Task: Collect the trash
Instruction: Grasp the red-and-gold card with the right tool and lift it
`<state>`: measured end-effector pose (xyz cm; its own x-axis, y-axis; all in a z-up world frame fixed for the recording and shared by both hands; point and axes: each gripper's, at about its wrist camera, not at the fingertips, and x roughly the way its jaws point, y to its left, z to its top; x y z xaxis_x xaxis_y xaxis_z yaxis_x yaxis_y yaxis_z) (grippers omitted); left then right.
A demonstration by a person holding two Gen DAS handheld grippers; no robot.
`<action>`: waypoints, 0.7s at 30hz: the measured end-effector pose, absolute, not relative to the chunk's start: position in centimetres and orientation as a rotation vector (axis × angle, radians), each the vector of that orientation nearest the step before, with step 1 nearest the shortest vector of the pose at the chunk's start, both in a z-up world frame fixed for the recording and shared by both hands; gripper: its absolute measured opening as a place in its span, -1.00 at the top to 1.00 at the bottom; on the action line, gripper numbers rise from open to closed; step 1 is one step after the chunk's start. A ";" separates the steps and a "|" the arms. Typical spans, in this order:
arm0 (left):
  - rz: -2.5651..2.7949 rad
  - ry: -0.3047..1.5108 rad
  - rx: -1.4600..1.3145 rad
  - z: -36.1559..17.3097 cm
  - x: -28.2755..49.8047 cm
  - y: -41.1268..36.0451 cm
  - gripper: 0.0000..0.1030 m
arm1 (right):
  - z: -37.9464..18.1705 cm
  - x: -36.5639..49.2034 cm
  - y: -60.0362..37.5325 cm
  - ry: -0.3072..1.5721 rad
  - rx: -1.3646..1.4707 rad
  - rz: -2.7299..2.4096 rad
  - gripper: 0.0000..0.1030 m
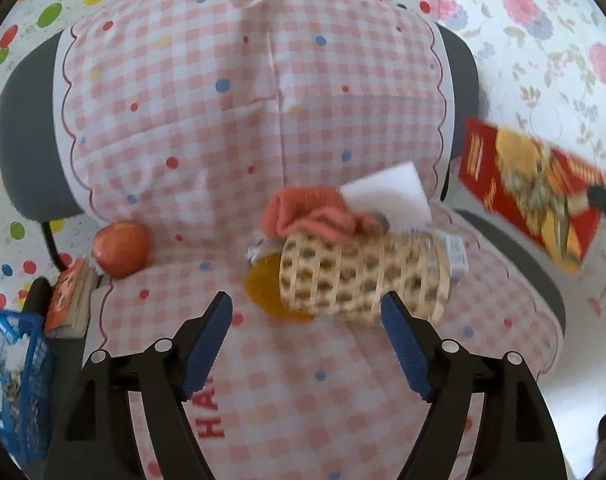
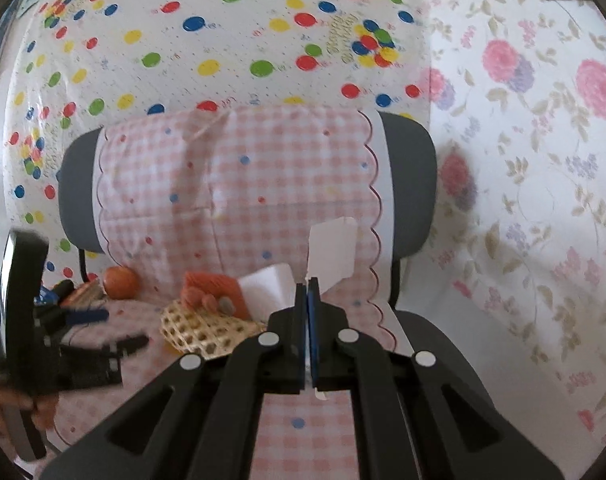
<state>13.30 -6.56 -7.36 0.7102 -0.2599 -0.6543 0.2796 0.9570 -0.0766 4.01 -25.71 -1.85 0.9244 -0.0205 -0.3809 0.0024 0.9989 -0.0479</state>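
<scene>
My left gripper (image 1: 307, 312) is open and empty, just in front of a wicker basket (image 1: 363, 280) lying on its side on the chair seat. An orange cloth (image 1: 311, 214), a white card (image 1: 387, 192) and a plastic wrapper (image 1: 451, 252) lie on and behind the basket; an orange peel (image 1: 267, 292) lies beside it. My right gripper (image 2: 308, 280) is shut on a flat package, red and printed in the left wrist view (image 1: 531, 192), white-backed in the right wrist view (image 2: 333, 254), held off the chair's right side.
A red apple (image 1: 121, 248) and a small orange booklet (image 1: 69, 300) lie at the seat's left. A blue mesh bin (image 1: 11, 380) stands lower left. The grey chair (image 2: 411, 176) has a pink checked cover; patterned sheets hang behind.
</scene>
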 end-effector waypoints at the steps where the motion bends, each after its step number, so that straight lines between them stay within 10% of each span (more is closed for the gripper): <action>1: -0.297 0.716 0.027 -7.1 13.9 -6.6 -0.47 | -2.0 4.2 -25.9 0.391 -0.049 -0.015 0.97; 21: -0.466 0.849 -0.027 -11.1 28.4 -6.7 -0.06 | -3.6 12.5 -25.1 0.410 -0.009 0.049 0.97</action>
